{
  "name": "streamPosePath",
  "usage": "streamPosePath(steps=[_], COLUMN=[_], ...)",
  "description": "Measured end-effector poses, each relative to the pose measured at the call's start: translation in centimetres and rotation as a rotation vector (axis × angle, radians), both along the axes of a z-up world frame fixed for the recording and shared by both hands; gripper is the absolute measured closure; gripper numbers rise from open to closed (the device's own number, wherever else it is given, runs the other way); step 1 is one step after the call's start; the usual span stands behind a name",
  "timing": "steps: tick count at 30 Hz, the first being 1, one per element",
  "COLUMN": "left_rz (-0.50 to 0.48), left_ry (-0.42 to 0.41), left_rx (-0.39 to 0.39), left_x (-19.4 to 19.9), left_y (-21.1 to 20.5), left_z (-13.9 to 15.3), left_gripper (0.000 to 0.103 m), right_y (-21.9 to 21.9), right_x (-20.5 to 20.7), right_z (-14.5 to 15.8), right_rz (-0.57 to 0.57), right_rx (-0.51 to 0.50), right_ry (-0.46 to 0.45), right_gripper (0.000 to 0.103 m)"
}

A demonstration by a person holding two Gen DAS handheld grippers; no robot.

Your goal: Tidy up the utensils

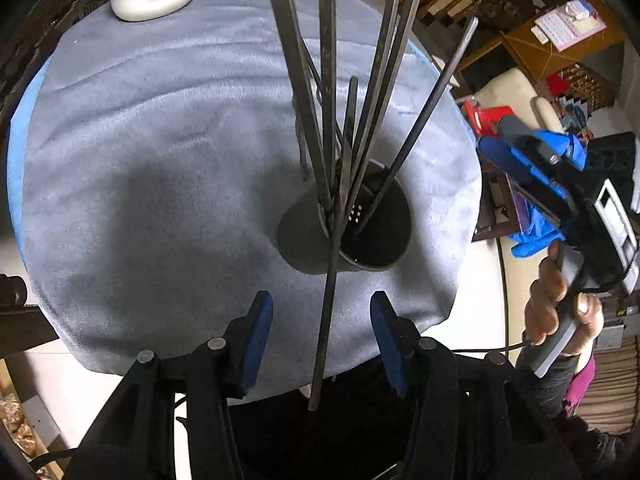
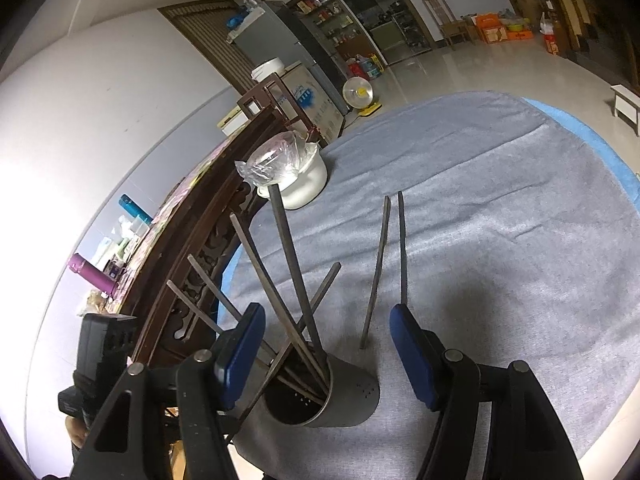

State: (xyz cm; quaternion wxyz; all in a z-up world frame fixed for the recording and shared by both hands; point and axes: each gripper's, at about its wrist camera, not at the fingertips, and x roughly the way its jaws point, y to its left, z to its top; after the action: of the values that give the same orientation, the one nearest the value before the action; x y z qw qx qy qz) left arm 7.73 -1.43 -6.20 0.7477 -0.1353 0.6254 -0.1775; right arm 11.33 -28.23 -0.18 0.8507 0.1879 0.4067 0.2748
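Between the blue pads of the left gripper (image 1: 322,336), which stand apart and pinch nothing, one dark chopstick (image 1: 325,312) runs lengthwise up the left wrist view, touching neither pad; its near end hangs past the table edge and its far end leans on the rim of the holder (image 1: 308,248). That gripper looks steeply down onto the table. One dark cylindrical holder stands upright on the grey cloth (image 1: 160,140), with small holes in its floor. In the right wrist view it holds about six chopsticks (image 2: 298,280), their tips down inside and their square ends fanning up and outward; the exact count is hard to fix where they cross.

Over the holder's right side, the right gripper (image 2: 328,350) is spread wide with nothing between its pads and tilts moderately downward. Just ahead of it two more chopsticks (image 2: 390,264) lie flat on the cloth, nearly parallel, long axes running away from the camera. A hand (image 1: 560,300) grips the right gripper's handle at the table's edge in the left wrist view.

One white pot (image 2: 304,184) with clear plastic wrap (image 2: 272,160) over it sits at the far side of the table.
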Motion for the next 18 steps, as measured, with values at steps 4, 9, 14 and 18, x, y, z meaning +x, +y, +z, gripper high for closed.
streamPosePath(steps=[4, 9, 14, 18], left_rz=[-0.023, -0.036, -0.038, -0.032], left_ry=[0.029, 0.008, -0.036, -0.046], left_rx=[0.026, 0.014, -0.008, -0.009], left_x=[-0.1, -0.5, -0.7, -0.9], left_y=[-0.1, -0.2, -0.6, -0.5], left_z=[-0.9, -1.2, -0.4, -0.3], left_gripper=[0.079, 0.097, 0.098, 0.098], right_y=[-0.1, -0.3, -0.3, -0.4], right_x=[0.0, -0.1, 0.0, 0.0], right_z=[0.1, 0.3, 0.2, -0.1], right_rz=[-0.009, -0.019, -0.02, -0.022], right_rx=[0.003, 0.009, 0.013, 0.015], right_ry=[0.001, -0.006, -0.002, 0.006], right_gripper=[0.034, 0.034, 0.034, 0.034])
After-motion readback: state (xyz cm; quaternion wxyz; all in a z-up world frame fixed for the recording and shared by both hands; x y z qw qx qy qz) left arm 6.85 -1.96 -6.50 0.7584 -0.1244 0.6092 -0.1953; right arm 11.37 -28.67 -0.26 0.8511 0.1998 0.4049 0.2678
